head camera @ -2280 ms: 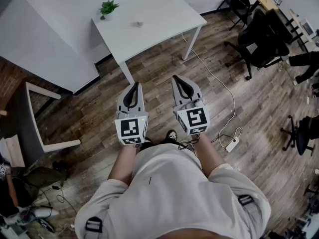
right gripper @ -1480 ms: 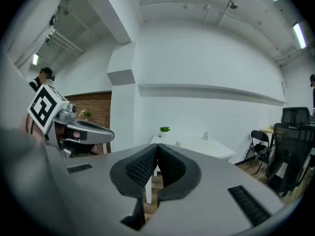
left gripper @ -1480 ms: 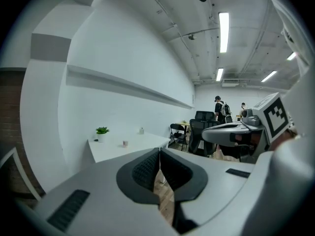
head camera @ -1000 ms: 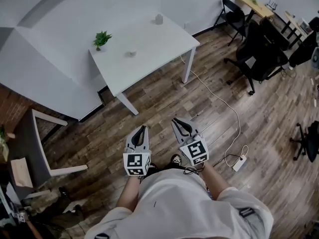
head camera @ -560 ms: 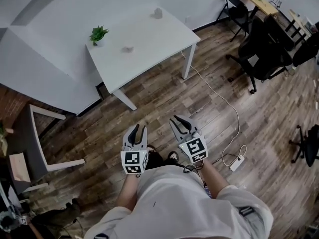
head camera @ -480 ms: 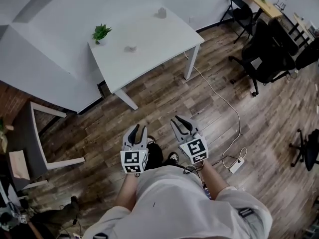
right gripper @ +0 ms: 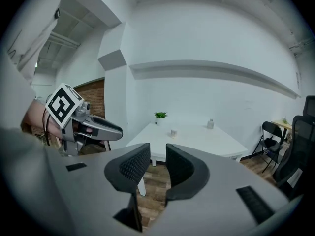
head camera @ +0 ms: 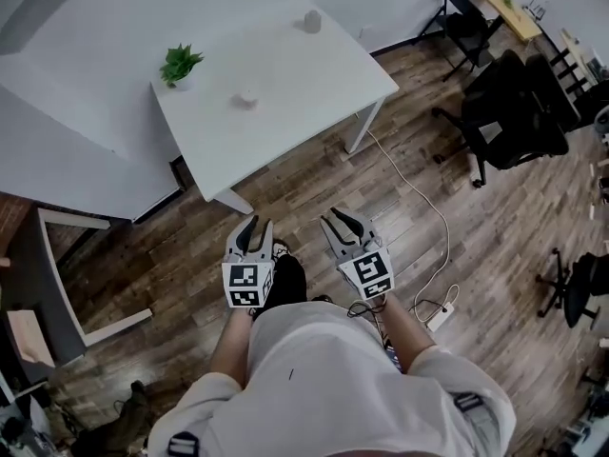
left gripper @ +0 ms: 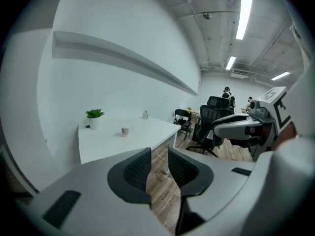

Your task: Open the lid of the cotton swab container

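I am holding both grippers low and side by side in front of me, over the wooden floor [head camera: 314,174], pointing toward the worktop and well short of it. The left gripper [left gripper: 158,154] is standing with its jaws a little spread. They have just been opening, and only floorboards are showing in the narrow gap between the pads. The right gripper [right gripper: 157,151] is matching it: its jaws have just been opening too, they are slightly apart, and they are pinching nothing, with only floor showing in the gap. Each gripper is also showing at the edge of the other's view.

Ahead of the jaws the white worktop [head camera: 285,112] is standing on the floor near the wall. The swab container [head camera: 245,99] is sitting upright near the worktop's middle, well apart from both grippers. It is too small for me to tell how its lid sits. A potted plant [head camera: 179,63] is standing at the far left corner, and a small bottle [head camera: 312,20] is standing at the far right corner. Both are well clear of the container.

Off to the right, a black office chair [head camera: 514,112] is standing on the floor, with a folding chair [head camera: 464,17] beyond it by the wall.
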`<state>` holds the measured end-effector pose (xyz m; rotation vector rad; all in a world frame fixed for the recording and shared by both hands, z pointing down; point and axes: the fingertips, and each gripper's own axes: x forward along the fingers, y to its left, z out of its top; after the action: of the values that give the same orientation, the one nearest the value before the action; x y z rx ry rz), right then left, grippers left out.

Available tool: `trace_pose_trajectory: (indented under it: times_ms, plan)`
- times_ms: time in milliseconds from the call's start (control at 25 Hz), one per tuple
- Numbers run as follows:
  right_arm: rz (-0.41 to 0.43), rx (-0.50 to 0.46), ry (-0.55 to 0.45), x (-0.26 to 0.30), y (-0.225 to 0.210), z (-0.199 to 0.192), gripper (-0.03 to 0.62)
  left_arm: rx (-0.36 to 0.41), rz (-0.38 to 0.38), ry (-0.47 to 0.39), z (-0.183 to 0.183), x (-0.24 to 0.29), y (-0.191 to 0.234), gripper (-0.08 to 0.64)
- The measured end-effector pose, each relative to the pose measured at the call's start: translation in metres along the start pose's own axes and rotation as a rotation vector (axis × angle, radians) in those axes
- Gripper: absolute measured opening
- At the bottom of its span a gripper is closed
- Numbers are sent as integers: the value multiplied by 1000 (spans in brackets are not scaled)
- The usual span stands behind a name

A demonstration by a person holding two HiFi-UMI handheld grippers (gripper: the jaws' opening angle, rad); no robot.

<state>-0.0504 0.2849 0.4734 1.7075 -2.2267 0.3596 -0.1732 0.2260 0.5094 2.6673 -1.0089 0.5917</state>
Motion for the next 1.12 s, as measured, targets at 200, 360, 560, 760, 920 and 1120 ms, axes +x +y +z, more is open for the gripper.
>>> trace_pose_trajectory:
  times_ms: [200,360,560,760,920,1120]
  plan:
    - [-28,-10,30,60,-28,30,104,17,-54,17,32,56,49,118]
    - [-28,-15,40,105,-39,47,109,30,-71,14,49,91,84,118]
    - [-23,4,46,143,-63,58,113,26,-84,33,57,128,103,118]
    - [6,3,48,191,-105,63,112,7,-63,76,64,176,123,118]
    - [127,-24,81,238,-131,72,121,-41,21,106,71,213,141,118]
    - [343,-120,113,288,-159,83,124,-135,181,136,80,251,158,118]
